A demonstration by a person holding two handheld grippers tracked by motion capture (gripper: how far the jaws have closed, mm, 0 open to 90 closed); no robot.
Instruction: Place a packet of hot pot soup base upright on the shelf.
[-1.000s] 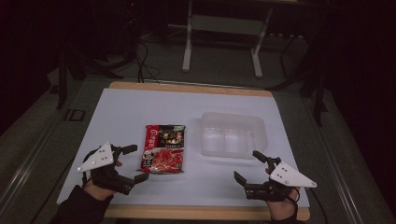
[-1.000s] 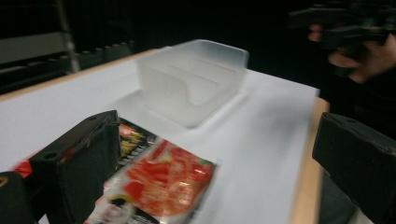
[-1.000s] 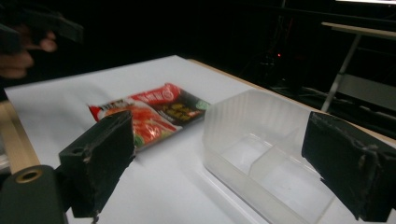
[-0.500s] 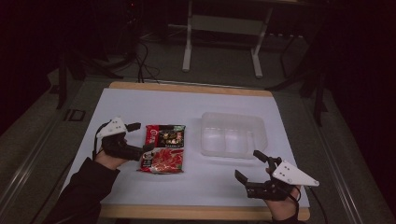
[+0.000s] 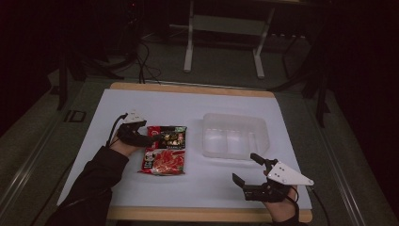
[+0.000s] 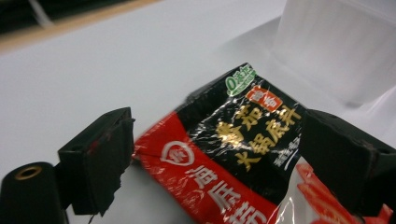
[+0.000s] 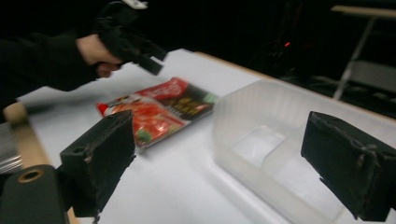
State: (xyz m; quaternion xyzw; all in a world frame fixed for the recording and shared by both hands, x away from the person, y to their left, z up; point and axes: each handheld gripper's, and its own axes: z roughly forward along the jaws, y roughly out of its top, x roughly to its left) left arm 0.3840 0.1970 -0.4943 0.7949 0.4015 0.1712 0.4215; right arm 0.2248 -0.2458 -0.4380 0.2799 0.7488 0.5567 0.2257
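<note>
A red and black food packet [image 5: 165,149] lies flat on the white table, left of centre. My left gripper [image 5: 142,136] sits at the packet's far left corner. In the left gripper view the packet [image 6: 233,140] lies between the jaws of my left gripper [image 6: 215,154], which stand open and wide apart on either side of its black end. My right gripper [image 5: 249,172] hovers open near the front right of the table, with nothing between its jaws. The right gripper view looks past my right gripper [image 7: 219,158] to the packet [image 7: 159,109] and the left gripper [image 7: 140,51] above it.
A clear plastic container [image 5: 235,136] with inner dividers stands right of the packet, just beyond my right gripper; it also appears as the container [image 7: 280,154] close ahead. The white table top [image 5: 155,106] has a wooden edge. Metal stand legs [image 5: 188,52] rise on the floor behind.
My left gripper has moved away from the front edge, forward and to the right, up to the packet's far left corner. The right gripper has stayed in place.
</note>
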